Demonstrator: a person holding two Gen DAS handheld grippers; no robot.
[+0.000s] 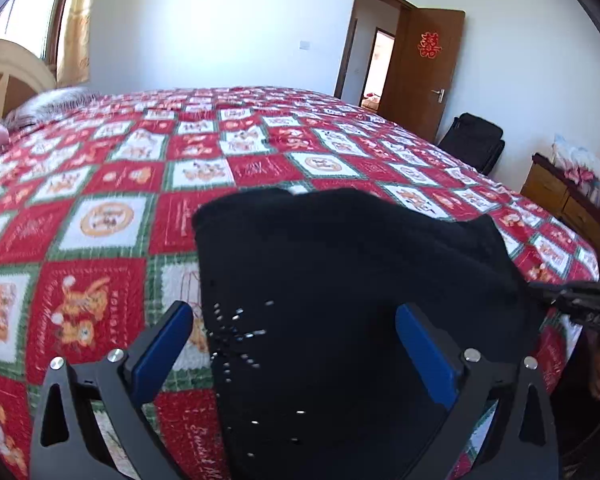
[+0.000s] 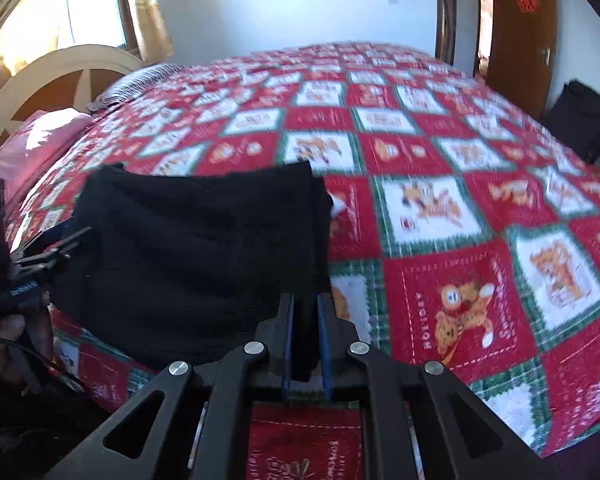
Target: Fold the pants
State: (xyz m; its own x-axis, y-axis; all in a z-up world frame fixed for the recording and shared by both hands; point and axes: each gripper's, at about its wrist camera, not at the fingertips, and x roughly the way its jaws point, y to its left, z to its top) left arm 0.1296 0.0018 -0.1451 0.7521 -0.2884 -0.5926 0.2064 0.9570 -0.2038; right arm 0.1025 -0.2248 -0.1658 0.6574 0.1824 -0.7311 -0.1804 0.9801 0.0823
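Right wrist view: black pants (image 2: 204,248) lie folded, edge pinched by right gripper (image 2: 306,304).

Left gripper (image 1: 296,344): I am holding its jaws spread wide, blue pads (image 1: 162,350) clear of any grip, pointing downward.
Right gripper (image 2: 307,336): I am pinching its jaws nearly together on black cloth (image 2: 188,248), tilted downward.

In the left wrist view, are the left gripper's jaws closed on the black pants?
No, the left gripper stands wide open, its blue pads apart on either side of the black pants.
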